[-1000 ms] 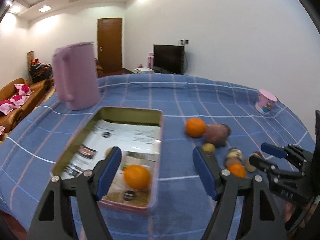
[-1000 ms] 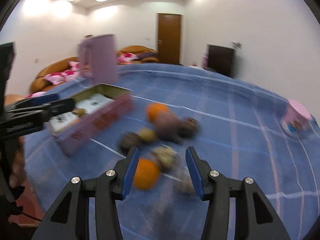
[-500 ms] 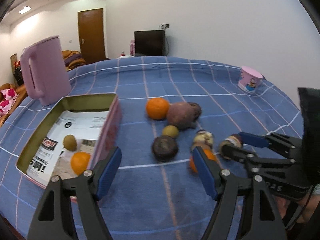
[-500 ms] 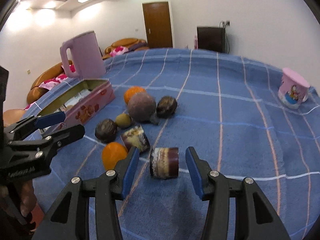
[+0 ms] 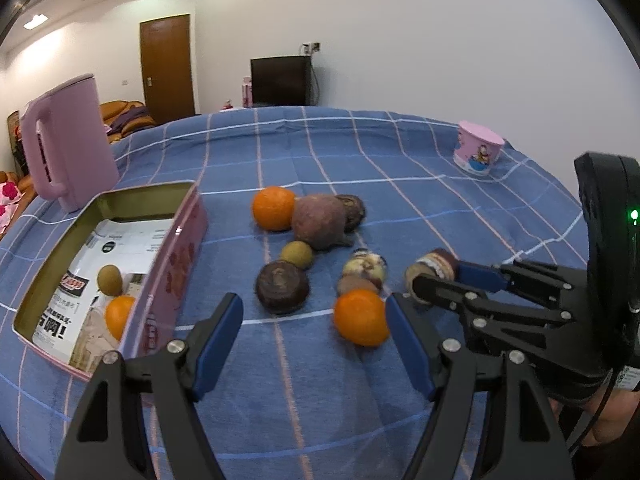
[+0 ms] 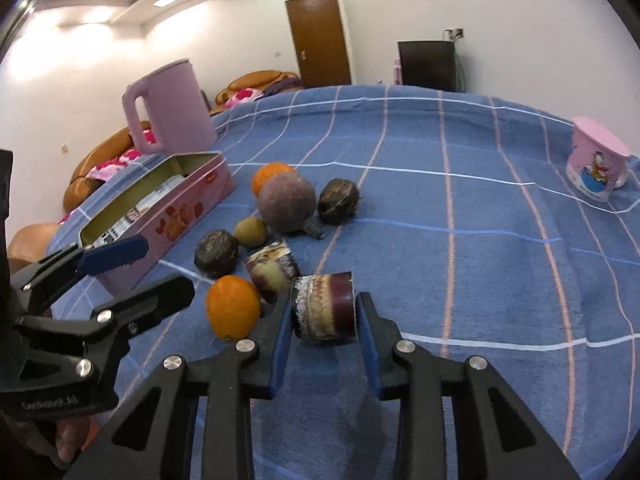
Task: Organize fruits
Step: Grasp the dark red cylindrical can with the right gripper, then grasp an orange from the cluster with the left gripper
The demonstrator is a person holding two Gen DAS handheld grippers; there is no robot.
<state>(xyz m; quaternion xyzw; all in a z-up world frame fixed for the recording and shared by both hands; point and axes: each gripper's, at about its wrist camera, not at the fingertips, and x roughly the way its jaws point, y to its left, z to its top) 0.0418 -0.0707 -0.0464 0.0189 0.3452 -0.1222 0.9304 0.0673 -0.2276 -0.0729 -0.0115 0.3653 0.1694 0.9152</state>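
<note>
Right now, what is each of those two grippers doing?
Left gripper: open, holding nothing; an orange lies on the cloth just ahead.
Right gripper: shut on the short purple-and-cream cut chunk.

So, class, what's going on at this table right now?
A person is sorting fruit with two handheld grippers. The right gripper has its jaws shut on a cut purple piece. The left gripper is open, near an orange. The pink tin already holds an orange and a small brown fruit.

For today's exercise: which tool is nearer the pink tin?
Left. The left tool hovers open right beside the pink tin; the right tool grips a cut fruit piece farther away.
</note>
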